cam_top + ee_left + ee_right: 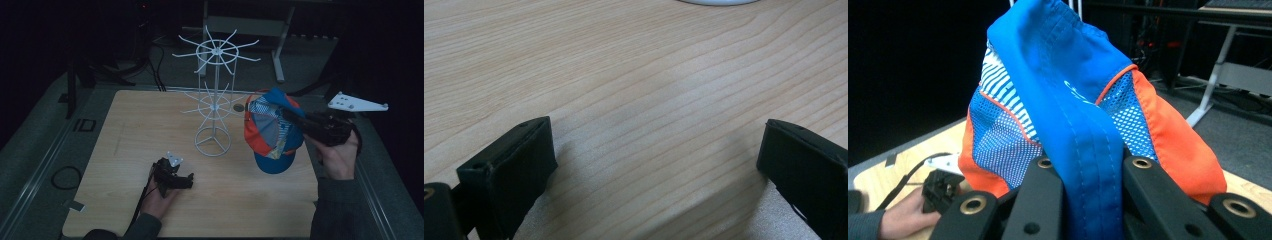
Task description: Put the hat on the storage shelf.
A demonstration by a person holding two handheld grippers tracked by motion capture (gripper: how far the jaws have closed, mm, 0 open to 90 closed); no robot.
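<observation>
While the cap point(272, 131) is held up off the bench point(130, 130) at the right side, just beside the white wire rack point(214, 100), it is clamped by the right claw point(295, 122). In the right gripper view, the blue band of the cap point(1083, 150) is seen pinched tight betw. the two black jaws, which are closed fully onto the fabric. The crown w/ blue mesh, orange panels & white stripes is raised above the jaws, and the blue brim hangs lowest in the high view, over the bench's right part. The rack is seen standing upright on its ring base near the bench centre, two tiers of thin prongs spread out; whether the cap touches a prong can't be told.

The left claw point(186, 181) is rested low on the bench at the front left, well apart from the cap, gripped in the left hand point(160, 197). In the left gripper view its jaws are spread wide w/ nothing betw. them, bare wood grain point(634, 75) lying beneath.
</observation>
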